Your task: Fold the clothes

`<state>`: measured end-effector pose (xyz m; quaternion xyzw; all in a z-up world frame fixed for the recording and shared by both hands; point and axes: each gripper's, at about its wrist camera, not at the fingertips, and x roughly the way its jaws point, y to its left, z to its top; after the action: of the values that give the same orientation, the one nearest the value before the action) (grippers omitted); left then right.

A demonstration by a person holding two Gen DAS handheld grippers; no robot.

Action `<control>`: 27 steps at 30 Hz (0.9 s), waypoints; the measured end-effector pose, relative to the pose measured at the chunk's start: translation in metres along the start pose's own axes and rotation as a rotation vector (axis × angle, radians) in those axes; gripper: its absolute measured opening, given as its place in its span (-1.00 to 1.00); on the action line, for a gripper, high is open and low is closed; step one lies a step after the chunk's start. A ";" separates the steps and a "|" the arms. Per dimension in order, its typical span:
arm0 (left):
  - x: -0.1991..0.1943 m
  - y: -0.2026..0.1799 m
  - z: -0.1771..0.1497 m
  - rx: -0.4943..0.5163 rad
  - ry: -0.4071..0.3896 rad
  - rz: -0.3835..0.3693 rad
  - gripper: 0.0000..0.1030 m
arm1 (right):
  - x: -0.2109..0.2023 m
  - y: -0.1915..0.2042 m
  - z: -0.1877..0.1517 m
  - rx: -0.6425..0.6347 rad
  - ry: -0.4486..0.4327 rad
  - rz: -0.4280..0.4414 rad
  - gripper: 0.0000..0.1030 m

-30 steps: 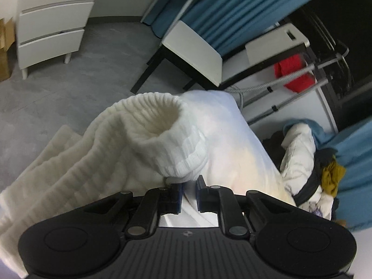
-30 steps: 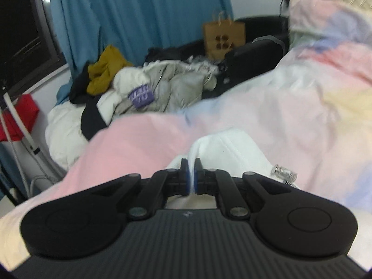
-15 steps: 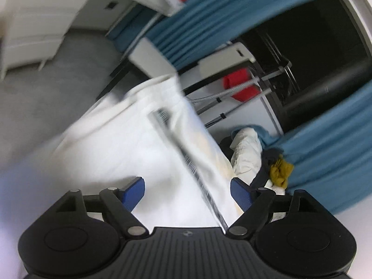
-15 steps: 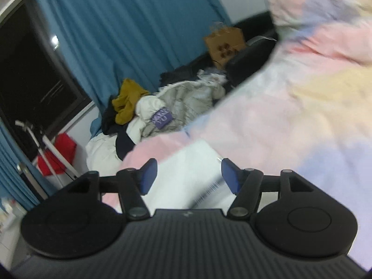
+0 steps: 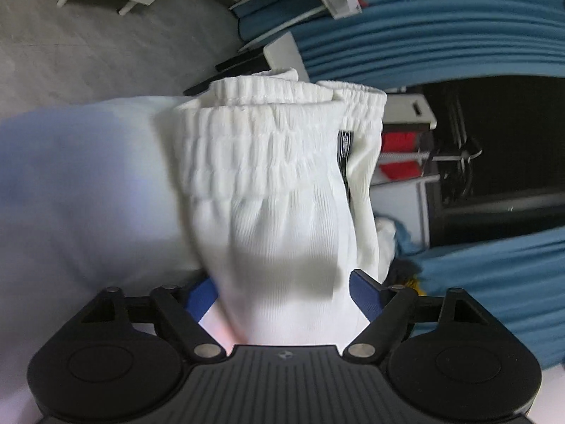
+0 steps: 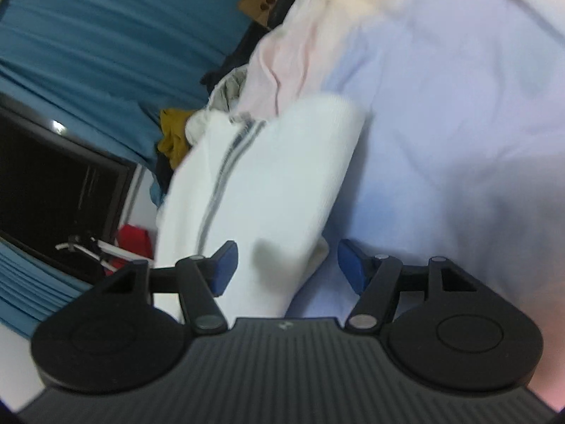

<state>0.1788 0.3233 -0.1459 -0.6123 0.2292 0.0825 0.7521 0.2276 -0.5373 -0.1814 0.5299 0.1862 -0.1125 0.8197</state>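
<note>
A white ribbed garment with an elastic waistband [image 5: 268, 162] and a dark side stripe lies folded on the pastel bed cover. My left gripper [image 5: 284, 291] is open, its blue pads on either side of the fabric, which fills the gap. In the right wrist view the same white garment [image 6: 268, 183] shows its grey stripe and lies between the jaws of my right gripper [image 6: 286, 265], which is open too, its pads apart from the cloth.
The pastel pink and lilac bed cover [image 6: 441, 123] spreads to the right. A pile of mixed clothes [image 6: 183, 134] lies near blue curtains [image 6: 88, 35]. A white chair [image 5: 282, 53], a red bag [image 5: 399, 155] and white drawers stand on the grey floor.
Both grippers let go of the white garment and opened wide. Both have since turned and dropped low, so the folded garment now sits between each pair of jaws.
</note>
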 end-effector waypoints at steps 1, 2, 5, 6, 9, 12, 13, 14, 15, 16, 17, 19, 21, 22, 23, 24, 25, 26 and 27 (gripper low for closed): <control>0.007 0.000 0.001 0.005 -0.019 -0.005 0.48 | 0.008 0.000 -0.002 -0.012 -0.001 0.002 0.23; 0.013 0.000 0.001 0.014 -0.036 -0.007 0.43 | 0.015 0.003 -0.003 -0.032 -0.007 0.011 0.24; 0.028 -0.009 0.006 0.067 -0.033 -0.015 0.04 | 0.031 0.018 -0.006 -0.128 -0.028 0.015 0.11; 0.033 -0.013 0.008 0.087 -0.027 -0.018 -0.15 | 0.034 0.024 -0.006 -0.152 -0.035 0.013 -0.08; 0.031 -0.016 0.013 0.111 -0.021 -0.020 -0.58 | 0.036 0.036 -0.010 -0.192 -0.085 -0.003 -0.54; 0.024 -0.017 0.019 0.121 -0.019 -0.019 -0.80 | 0.026 0.042 -0.009 -0.199 -0.127 -0.019 -0.69; 0.022 -0.017 0.021 0.124 -0.018 -0.018 -0.81 | 0.022 0.044 -0.009 -0.198 -0.140 -0.020 -0.71; 0.018 -0.018 0.022 0.128 -0.017 -0.018 -0.82 | 0.015 0.047 -0.007 -0.192 -0.149 -0.015 -0.72; 0.011 -0.022 0.023 0.133 -0.014 -0.018 -0.83 | 0.008 0.050 -0.004 -0.192 -0.158 -0.016 -0.73; 0.003 -0.026 0.024 0.135 -0.011 -0.018 -0.84 | 0.000 0.052 -0.003 -0.190 -0.166 -0.016 -0.74; -0.006 -0.030 0.025 0.139 -0.007 -0.015 -0.84 | -0.010 0.052 -0.003 -0.184 -0.174 -0.014 -0.74; -0.027 -0.036 0.026 0.166 0.006 0.002 -0.84 | -0.029 0.052 -0.003 -0.171 -0.176 -0.021 -0.75; -0.047 -0.042 0.026 0.192 0.019 0.020 -0.84 | -0.044 0.050 -0.002 -0.149 -0.164 -0.036 -0.76; -0.057 -0.045 0.027 0.206 0.025 0.029 -0.84 | -0.051 0.048 -0.002 -0.134 -0.156 -0.044 -0.76; -0.068 -0.048 0.027 0.219 0.031 0.037 -0.84 | -0.061 0.045 -0.001 -0.121 -0.150 -0.053 -0.76; -0.081 -0.048 0.027 0.231 0.035 0.044 -0.84 | -0.070 0.043 -0.002 -0.121 -0.144 -0.060 -0.76; -0.095 -0.049 0.027 0.245 0.038 0.053 -0.84 | -0.080 0.041 -0.002 -0.121 -0.138 -0.067 -0.76; -0.110 -0.047 0.026 0.253 0.041 0.061 -0.84 | -0.089 0.039 -0.003 -0.120 -0.132 -0.074 -0.76; -0.124 -0.045 0.025 0.261 0.044 0.070 -0.84 | -0.098 0.038 -0.004 -0.116 -0.122 -0.078 -0.76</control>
<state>0.0938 0.3560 -0.0467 -0.5027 0.2759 0.0647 0.8167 0.1529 -0.5198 -0.1102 0.4661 0.1629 -0.1656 0.8537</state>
